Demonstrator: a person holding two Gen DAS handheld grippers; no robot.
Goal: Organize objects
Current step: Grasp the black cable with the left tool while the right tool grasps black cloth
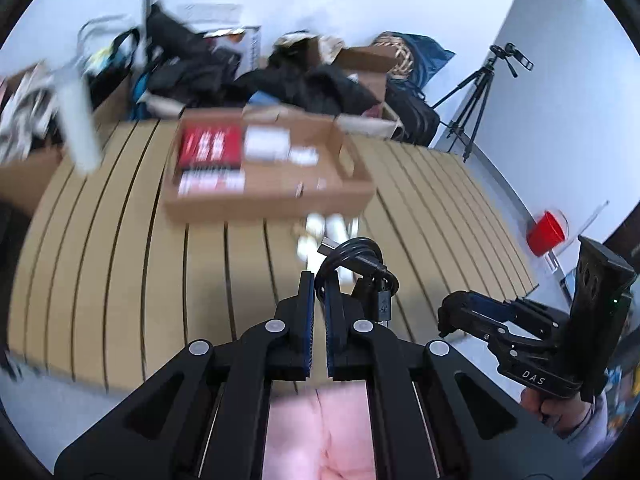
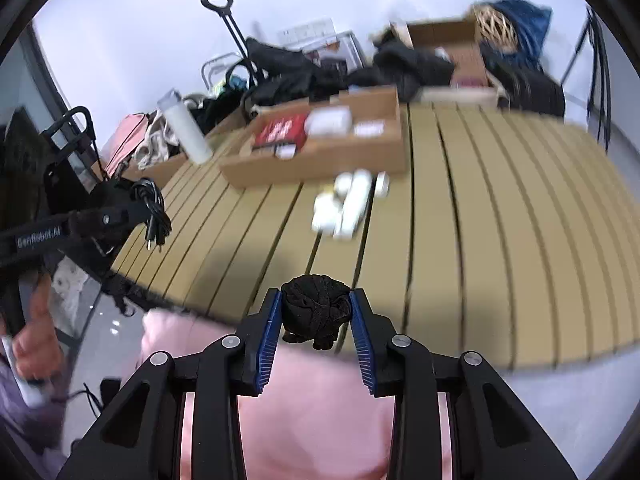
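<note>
The left gripper (image 1: 319,280) is clenched on a coiled black cable (image 1: 356,260), which hangs off its tips above the near part of the slatted table (image 1: 120,240). The right gripper (image 2: 316,308) grips a black wad (image 2: 316,312), perhaps balled fabric, between its blue pads (image 2: 269,340) just over the table's near edge, with pink cloth (image 2: 312,408) below it. Both tools are held off the tabletop, well apart from each other, and the wide slats around them are bare. Ahead lies a small cluster of white items (image 2: 348,204), too blurred to name, just in front of a shallow cardboard box (image 1: 264,196). The box holds a red-and-black pack (image 1: 210,148) at its left and white packets (image 1: 268,144) toward the middle; its right part looks mostly bare cardboard. A white bottle (image 2: 184,128) stands tilted in view near the table's far left corner. Beyond the far edge, dark bags and clothing (image 1: 304,80) are heaped with more cardboard boxes (image 2: 444,40), a woven basket (image 2: 496,28) and a trolley handle (image 2: 218,2) against a white wall. A tripod (image 1: 476,96) stands at the right by the wall, and a red cup (image 1: 546,232) sits off the table's right edge.
</note>
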